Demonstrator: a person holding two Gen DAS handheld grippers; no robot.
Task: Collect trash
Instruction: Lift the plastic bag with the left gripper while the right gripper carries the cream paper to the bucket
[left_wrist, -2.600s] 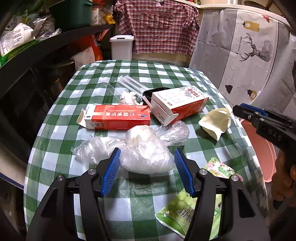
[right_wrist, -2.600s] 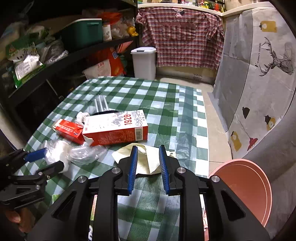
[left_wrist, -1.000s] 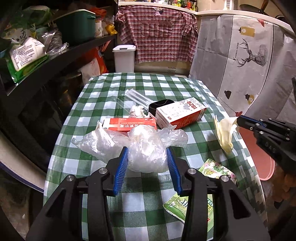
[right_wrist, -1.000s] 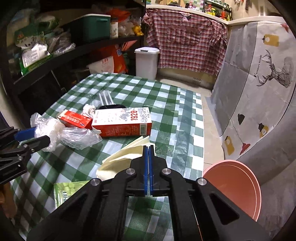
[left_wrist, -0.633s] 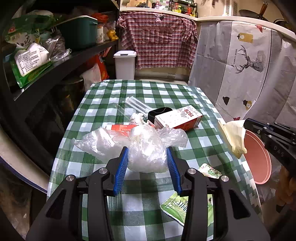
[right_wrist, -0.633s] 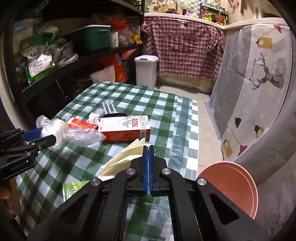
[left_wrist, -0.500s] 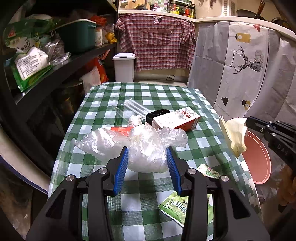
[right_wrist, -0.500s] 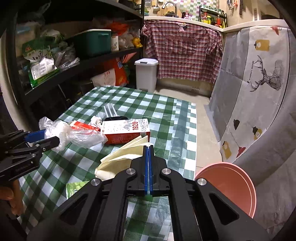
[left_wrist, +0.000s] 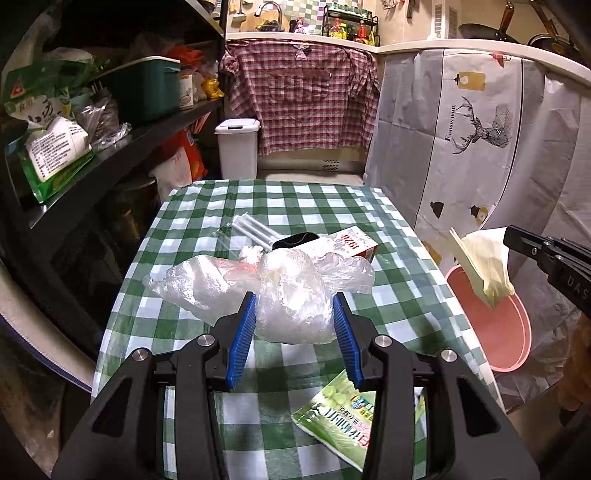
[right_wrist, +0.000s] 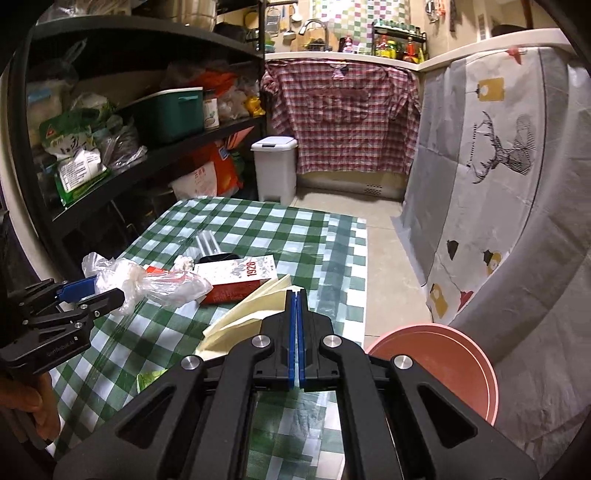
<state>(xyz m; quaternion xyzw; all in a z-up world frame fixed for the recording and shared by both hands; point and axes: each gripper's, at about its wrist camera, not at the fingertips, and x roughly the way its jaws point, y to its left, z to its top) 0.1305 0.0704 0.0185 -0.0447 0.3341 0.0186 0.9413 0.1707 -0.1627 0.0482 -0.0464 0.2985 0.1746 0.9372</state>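
Note:
My left gripper (left_wrist: 293, 308) is shut on a crumpled clear plastic bag (left_wrist: 295, 295) and holds it lifted above the green checked table (left_wrist: 266, 195); the bag (right_wrist: 147, 282) also shows in the right wrist view, in the left gripper (right_wrist: 98, 291). My right gripper (right_wrist: 297, 295) is shut on a folded cream paper (right_wrist: 243, 314), raised off the table. In the left wrist view that paper (left_wrist: 484, 266) hangs over a pink basin (left_wrist: 502, 332) beside the table's right edge. A red-and-white carton (left_wrist: 351, 242) lies on the table behind the bag.
A green snack packet (left_wrist: 343, 410) lies near the table's front edge. Clear tubes (left_wrist: 255, 229), a black item (left_wrist: 295, 240) and a white wad (left_wrist: 249, 254) lie mid-table. Dark shelves (left_wrist: 110, 147) stand left, a white bin (left_wrist: 238, 147) behind, the pink basin (right_wrist: 443, 362) on the floor at right.
Both grippers have risen with their loads. The plastic bag has lifted clear of the table, and the cream paper has moved right, from over the table edge to over the pink basin.

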